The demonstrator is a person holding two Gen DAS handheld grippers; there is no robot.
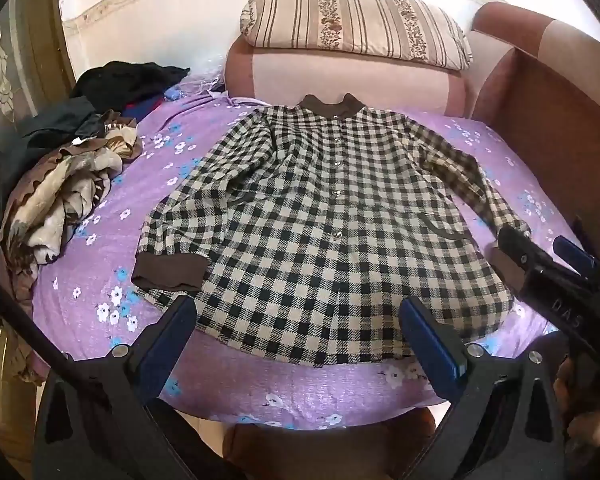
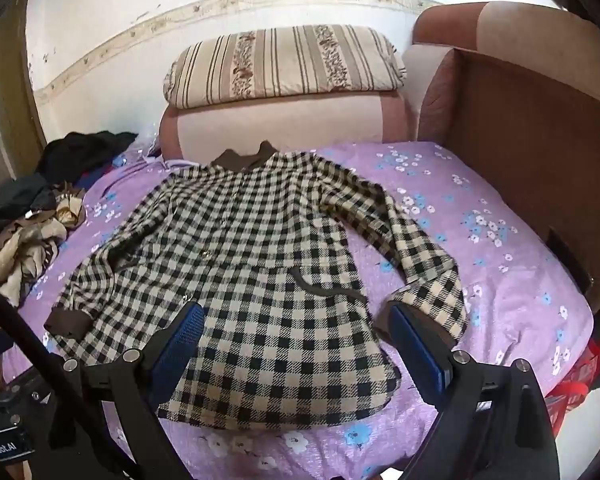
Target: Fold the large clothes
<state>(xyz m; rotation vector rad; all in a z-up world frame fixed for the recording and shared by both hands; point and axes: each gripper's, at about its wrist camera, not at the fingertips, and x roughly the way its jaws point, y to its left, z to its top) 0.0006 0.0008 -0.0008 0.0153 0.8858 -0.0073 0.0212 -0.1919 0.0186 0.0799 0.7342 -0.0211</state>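
Checked coat spread flat, both grippers hovering wide open and empty at its hem.

The checked coat [image 1: 324,216] lies collar at frame top, hem at bottom on the purple sheet [image 1: 172,168]; the left gripper [image 1: 300,332] overlooks the hem, the right gripper [image 2: 296,332] sits nearer the right-hand sleeve [image 2: 432,264].

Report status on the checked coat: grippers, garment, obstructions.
Left gripper open, right gripper open, both above the hem. Checked coat spread flat on purple sheet, unfolded. Clothes pile off to the side, clear.
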